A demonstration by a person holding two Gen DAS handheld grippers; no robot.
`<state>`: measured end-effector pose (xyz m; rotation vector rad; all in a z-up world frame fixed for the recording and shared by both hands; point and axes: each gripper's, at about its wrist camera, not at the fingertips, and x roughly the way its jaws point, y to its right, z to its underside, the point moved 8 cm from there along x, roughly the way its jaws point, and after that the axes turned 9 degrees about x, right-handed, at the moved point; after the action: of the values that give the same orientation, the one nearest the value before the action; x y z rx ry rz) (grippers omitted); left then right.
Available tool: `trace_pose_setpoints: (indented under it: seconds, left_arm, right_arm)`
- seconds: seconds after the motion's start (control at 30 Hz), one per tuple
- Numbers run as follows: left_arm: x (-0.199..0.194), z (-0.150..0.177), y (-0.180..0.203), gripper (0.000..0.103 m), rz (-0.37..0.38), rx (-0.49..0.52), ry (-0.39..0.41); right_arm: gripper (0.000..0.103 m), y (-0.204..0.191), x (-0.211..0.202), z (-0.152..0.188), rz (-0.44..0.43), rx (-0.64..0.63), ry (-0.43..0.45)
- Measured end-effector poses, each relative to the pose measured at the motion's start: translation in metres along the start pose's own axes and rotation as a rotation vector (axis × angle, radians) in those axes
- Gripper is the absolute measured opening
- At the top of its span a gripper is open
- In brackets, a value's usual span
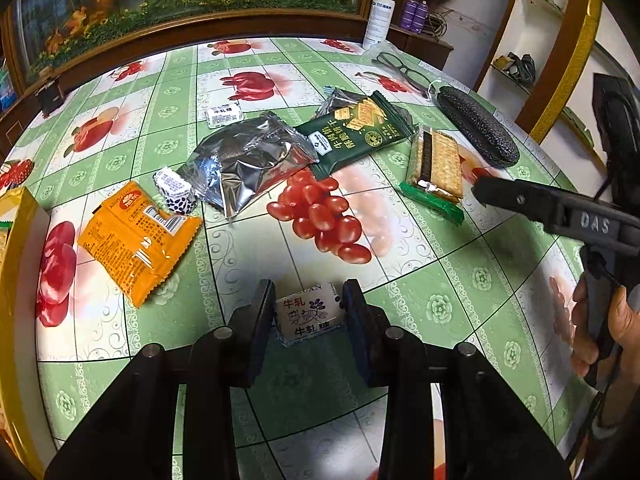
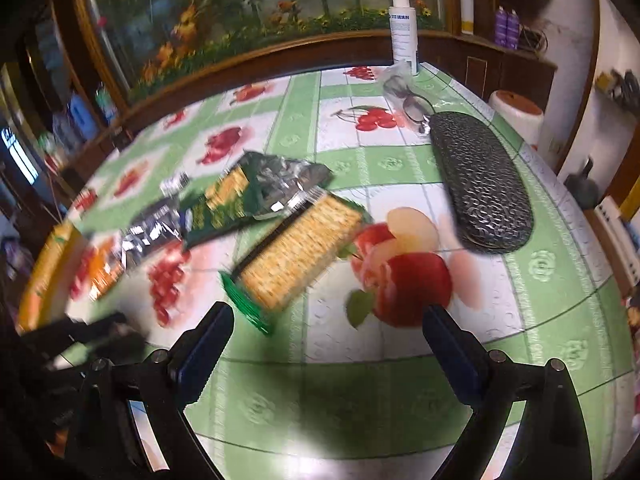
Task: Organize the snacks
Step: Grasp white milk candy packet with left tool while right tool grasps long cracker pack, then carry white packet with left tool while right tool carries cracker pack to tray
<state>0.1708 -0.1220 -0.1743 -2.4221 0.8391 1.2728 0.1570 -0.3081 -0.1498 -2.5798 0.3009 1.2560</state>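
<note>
White milk-candy cube (image 1: 310,314) sits clamped in my left gripper (image 1: 308,312), while my right gripper (image 2: 328,320), spread wide and empty, faces the clear-wrapped rectangular cracker pack (image 2: 300,256) lying diagonally just ahead-left.

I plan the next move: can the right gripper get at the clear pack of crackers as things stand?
Probably yes. The right gripper is open, and the clear pack of crackers lies flat just ahead of it, its top uncovered. Only its far end touches the green packet.
</note>
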Motion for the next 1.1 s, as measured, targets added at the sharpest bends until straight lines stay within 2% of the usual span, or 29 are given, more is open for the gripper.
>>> trace_pose_setpoints:
  seconds: [0.2, 0.27, 0.3, 0.33, 0.43, 0.5, 0.8, 0.97, 1.1]
  left_arm:
    - [0.002, 0.000, 0.001, 0.032, -0.027, 0.045, -0.018]
    - [0.001, 0.001, 0.003, 0.032, -0.027, 0.059, -0.020]
    - [0.000, 0.002, 0.003, 0.032, -0.018, 0.056, -0.017]
    - [-0.001, 0.003, 0.002, 0.032, -0.010, 0.046, -0.013]
    - [-0.004, 0.006, -0.004, 0.031, 0.008, 0.002, -0.001]
    - [-0.007, 0.009, -0.006, 0.031, 0.002, -0.018, 0.002]
    - [-0.029, 0.028, -0.009, 0.031, -0.008, -0.093, 0.026]
    - [-0.049, 0.037, -0.015, 0.032, -0.047, -0.117, 0.057]
    - [-0.063, 0.048, -0.025, 0.032, -0.114, -0.139, 0.070]
  right_arm:
    - [0.099, -0.025, 0.048, -0.016, 0.040, 0.058, -0.068]
    - [0.098, -0.033, 0.059, -0.018, 0.119, -0.031, -0.038]
    - [0.095, -0.037, 0.063, -0.016, 0.154, -0.088, -0.033]
    - [0.092, -0.041, 0.062, -0.015, 0.150, -0.132, -0.018]
    - [0.072, -0.038, 0.050, -0.009, 0.107, -0.180, -0.021]
    - [0.049, -0.031, 0.041, -0.005, 0.101, -0.181, -0.014]
    - [0.048, -0.015, 0.000, 0.015, -0.048, -0.121, 0.015]
    - [0.048, -0.028, -0.032, 0.027, -0.157, -0.107, 0.044]
    - [0.048, -0.049, -0.051, 0.039, -0.219, -0.130, 0.055]
